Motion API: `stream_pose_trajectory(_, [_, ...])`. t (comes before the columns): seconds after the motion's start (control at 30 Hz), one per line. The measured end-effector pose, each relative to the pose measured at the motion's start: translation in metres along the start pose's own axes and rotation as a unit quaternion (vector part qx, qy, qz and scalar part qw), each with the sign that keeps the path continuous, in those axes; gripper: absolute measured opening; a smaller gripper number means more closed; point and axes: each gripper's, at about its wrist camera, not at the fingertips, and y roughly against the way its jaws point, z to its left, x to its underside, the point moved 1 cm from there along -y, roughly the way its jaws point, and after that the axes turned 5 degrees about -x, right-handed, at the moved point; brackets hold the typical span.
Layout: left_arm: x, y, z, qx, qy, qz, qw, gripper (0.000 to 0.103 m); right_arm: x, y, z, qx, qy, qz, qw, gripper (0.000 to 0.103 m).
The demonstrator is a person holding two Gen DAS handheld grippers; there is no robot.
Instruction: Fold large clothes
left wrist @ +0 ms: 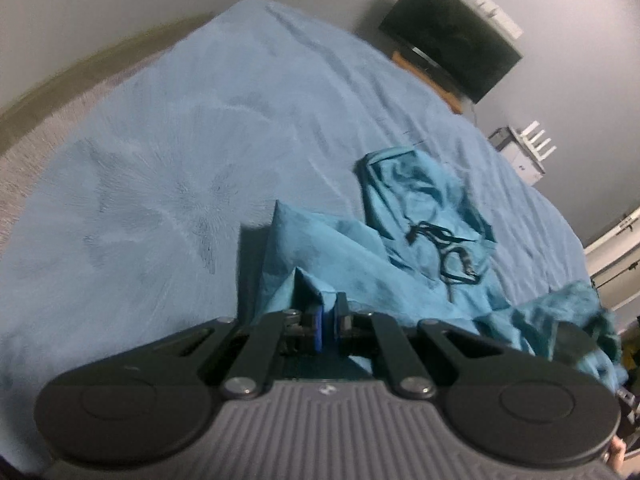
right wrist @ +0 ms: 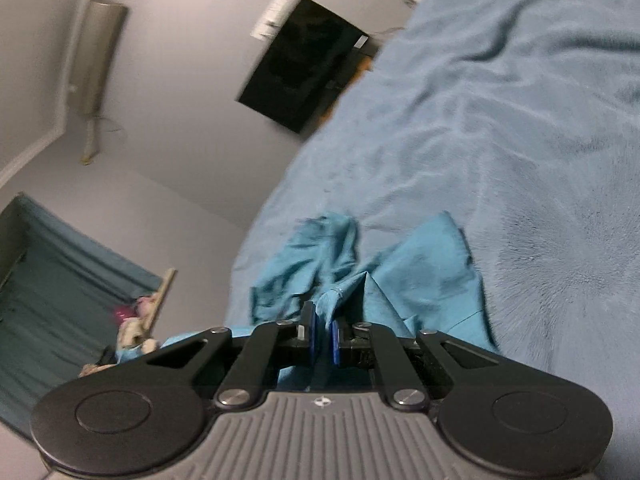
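The left gripper is seen closed, its blue-padded fingers pinched tight on a bunched fold of the teal garment. From that clamped fold the cloth is spread away to the far right over the blue blanket, crumpled, with a black drawstring lying looped on top of it, right of and beyond the fingers. The blanket left of the garment is bare. A dark television is mounted on the grey wall past the far right edge of the bed. In the right wrist view, the right gripper is likewise clamped on the teal garment: a thin layer of cloth is pressed between its nearly closed blue pads, and more cloth passes under the tool. Beyond this gripper the garment is drawn up in two rumpled flaps, one far left and one far right, resting on the blanket. The same television is shown on the wall to the far left. Both pictures are motion-blurred.
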Motion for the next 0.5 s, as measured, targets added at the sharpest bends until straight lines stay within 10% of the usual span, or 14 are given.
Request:
stream_pose_trajectory(0.27, [-0.020, -0.062, 0.019, 0.021, 0.054, 0.033, 0.9978, 0.005, -0.001, -0.050, -0.061, 0.066, -0.056, 0.027, 0.996, 0.014])
stream_pose_trajectory(0.5, [-0.007, -0.024, 0.011, 0.035, 0.003, -0.017, 0.9992, 0.016, 0.006, -0.045, -0.041, 0.087, 0.035, 0.036, 0.995, 0.035])
